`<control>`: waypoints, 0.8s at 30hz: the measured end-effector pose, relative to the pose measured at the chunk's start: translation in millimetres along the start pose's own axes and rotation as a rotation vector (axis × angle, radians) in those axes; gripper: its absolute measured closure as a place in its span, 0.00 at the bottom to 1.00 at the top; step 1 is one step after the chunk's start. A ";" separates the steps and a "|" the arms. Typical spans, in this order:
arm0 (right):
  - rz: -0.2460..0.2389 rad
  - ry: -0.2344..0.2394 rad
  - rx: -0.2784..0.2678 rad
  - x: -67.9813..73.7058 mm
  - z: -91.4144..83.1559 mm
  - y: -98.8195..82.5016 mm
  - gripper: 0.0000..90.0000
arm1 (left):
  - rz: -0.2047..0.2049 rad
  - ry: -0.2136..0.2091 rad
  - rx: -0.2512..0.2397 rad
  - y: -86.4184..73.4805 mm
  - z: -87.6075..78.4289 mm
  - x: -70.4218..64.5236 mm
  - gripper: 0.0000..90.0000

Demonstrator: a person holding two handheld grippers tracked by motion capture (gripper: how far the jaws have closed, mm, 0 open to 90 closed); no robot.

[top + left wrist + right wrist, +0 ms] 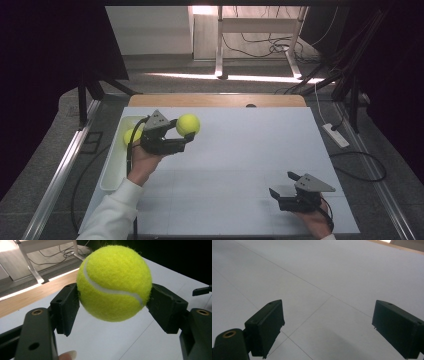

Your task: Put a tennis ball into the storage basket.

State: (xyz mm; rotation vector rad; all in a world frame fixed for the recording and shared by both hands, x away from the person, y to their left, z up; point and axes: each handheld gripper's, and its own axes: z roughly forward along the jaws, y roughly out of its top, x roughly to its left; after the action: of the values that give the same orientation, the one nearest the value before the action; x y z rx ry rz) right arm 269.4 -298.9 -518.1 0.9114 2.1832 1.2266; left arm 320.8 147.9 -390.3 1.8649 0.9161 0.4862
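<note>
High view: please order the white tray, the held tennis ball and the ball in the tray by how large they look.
1. White tray, largest.
2. Held tennis ball.
3. Ball in the tray, looks smaller, but the left claw hides part of it, so this rank is unsure.

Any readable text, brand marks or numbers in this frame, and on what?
None can be read.
The tennis ball clamped in the left gripper shows only its white seam, no brand print on the visible face.
The second ball in the white tray, the right gripper and the table carry no lettering.
</note>
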 end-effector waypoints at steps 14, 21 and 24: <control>0.000 -0.003 0.001 -0.1 0.2 0.0 0.11 | -0.015 0.032 -0.011 -3.5 -13.7 8.8 0.31; 0.005 -0.004 -0.002 -0.4 -0.4 -0.1 0.11 | -0.031 0.053 -0.016 -7.0 -22.8 14.9 0.31; 0.004 -0.004 -0.001 -0.2 -0.3 0.0 0.11 | -0.035 0.061 -0.018 -8.2 -25.6 16.8 0.31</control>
State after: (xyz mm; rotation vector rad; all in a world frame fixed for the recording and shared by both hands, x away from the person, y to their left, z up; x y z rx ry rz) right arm 269.3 -299.2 -517.9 0.9177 2.1787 1.2268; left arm 311.2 177.9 -387.0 1.8234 0.9801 0.5313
